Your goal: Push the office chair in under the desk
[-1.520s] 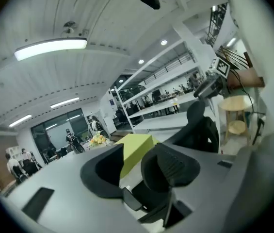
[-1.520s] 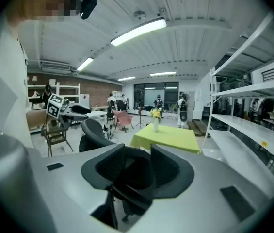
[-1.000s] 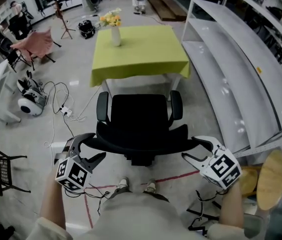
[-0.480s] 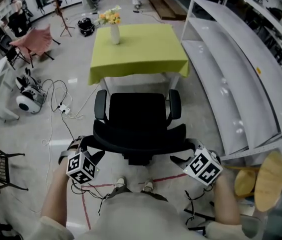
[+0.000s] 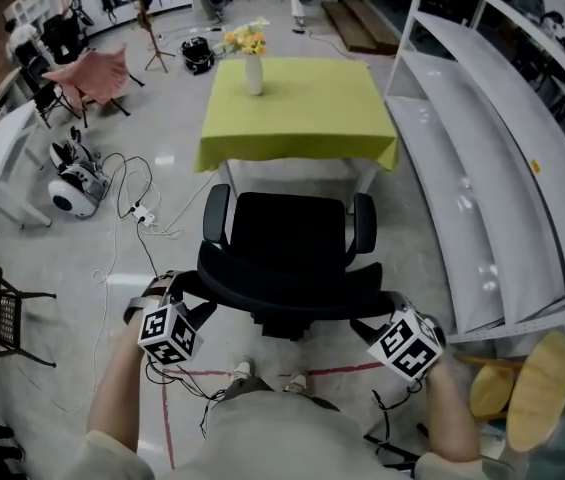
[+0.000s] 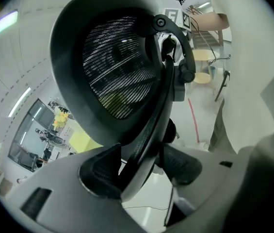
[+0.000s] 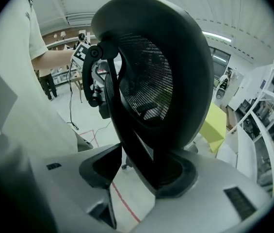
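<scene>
Left gripper (image 6: 139, 154) and right gripper (image 7: 144, 161) jaws are held apart, chair backrest (image 5: 292, 286) rim between them. Green-covered desk (image 5: 297, 108) is seen beyond the jaws, grey floor (image 5: 72, 258) below.

Left hand-held gripper (image 5: 186, 298) and right hand-held gripper (image 5: 374, 314) — both forward, jaws apart.

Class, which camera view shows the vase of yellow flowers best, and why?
The head view: the vase stands whole and sharp on the green table. The left gripper view catches only its flowers, small, beside the chair back. The right gripper view does not show it.
</scene>
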Demonstrator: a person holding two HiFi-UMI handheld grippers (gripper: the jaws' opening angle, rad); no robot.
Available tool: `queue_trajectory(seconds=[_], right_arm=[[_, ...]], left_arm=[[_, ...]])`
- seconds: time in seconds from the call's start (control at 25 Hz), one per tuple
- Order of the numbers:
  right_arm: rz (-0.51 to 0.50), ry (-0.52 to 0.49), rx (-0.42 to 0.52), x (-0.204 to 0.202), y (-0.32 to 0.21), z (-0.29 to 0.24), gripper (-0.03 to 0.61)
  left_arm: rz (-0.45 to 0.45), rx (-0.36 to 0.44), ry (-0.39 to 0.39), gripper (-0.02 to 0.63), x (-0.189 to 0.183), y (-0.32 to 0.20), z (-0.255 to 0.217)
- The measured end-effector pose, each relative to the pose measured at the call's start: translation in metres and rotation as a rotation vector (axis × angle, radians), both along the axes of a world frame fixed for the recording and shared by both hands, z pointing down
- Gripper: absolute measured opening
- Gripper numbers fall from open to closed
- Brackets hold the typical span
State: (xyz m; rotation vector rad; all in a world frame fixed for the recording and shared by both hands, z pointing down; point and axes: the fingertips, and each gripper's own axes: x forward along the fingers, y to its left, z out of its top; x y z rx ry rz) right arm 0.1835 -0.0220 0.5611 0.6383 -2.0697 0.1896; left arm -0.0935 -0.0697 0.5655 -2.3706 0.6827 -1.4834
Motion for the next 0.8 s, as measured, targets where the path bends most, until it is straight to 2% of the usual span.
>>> queue_trajectory(seconds=[0.16, 0.4, 0.8], right_arm=[[-0.023, -0.011, 0.029, 0.002, -0.008, -0.001, 0.208], [-0.005, -0.02, 0.116, 0.01, -0.036, 0.002, 0.211], [0.021, -0.009, 0.176, 0.017, -0.108, 0.005, 0.222]], left_arm=[[-0.013, 0.014, 0.004, 0.253, 0.001, -0.006, -0.002], [-0.045, 0.055, 0.021, 0.264, 0.006, -0.03, 0.0], [-0.056, 0.096, 0.035, 0.278, 0.015, -0.103, 0.0]])
